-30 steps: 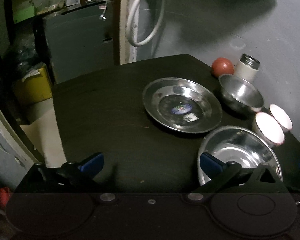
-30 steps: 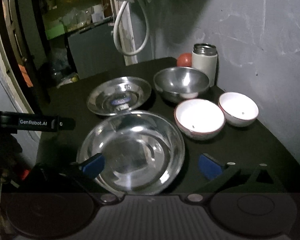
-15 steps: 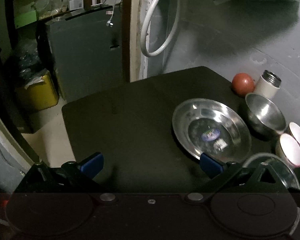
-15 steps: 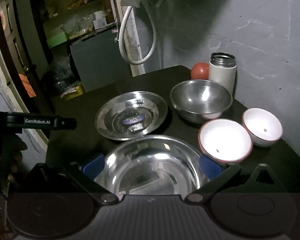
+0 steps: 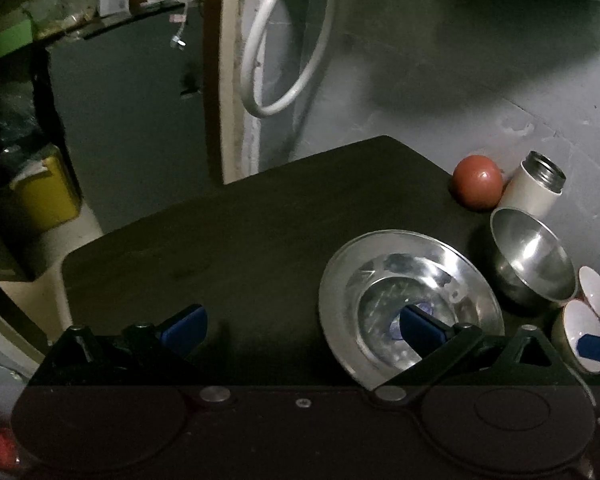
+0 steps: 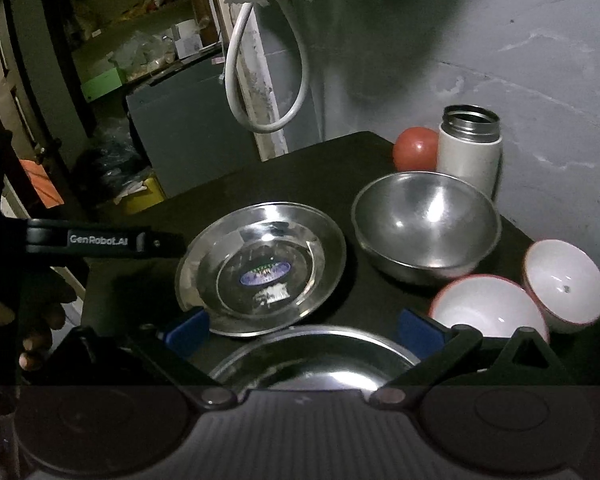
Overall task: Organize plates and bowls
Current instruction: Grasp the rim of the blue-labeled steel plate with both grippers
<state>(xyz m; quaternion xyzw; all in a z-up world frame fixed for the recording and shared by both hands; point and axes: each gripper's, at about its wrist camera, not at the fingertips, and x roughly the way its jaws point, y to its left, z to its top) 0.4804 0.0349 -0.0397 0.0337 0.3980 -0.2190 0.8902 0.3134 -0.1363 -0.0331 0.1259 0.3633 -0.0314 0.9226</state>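
Observation:
A flat steel plate (image 6: 260, 268) with a blue sticker lies mid-table; it also shows in the left wrist view as the steel plate (image 5: 412, 300). Right of it sits a deep steel bowl (image 6: 426, 226), also seen from the left as the steel bowl (image 5: 534, 256). Two white red-rimmed bowls (image 6: 488, 308) (image 6: 564, 284) stand at the right edge. A large steel basin (image 6: 312, 360) lies under my right gripper (image 6: 304, 330), which is open over its far rim. My left gripper (image 5: 302, 324) is open, its right finger above the plate.
A white flask (image 6: 470, 148) and a red ball (image 6: 416, 148) stand by the grey wall at the back right. The black table (image 5: 220, 248) has bare surface on its left half. A white hose (image 6: 260, 80) hangs behind. A hand (image 6: 36, 336) holds the left gripper.
Both grippers have drawn back toward the near edge and lifted. The basin has slid under the right gripper's view. The left view has swung left, leaving the plate under its right finger.

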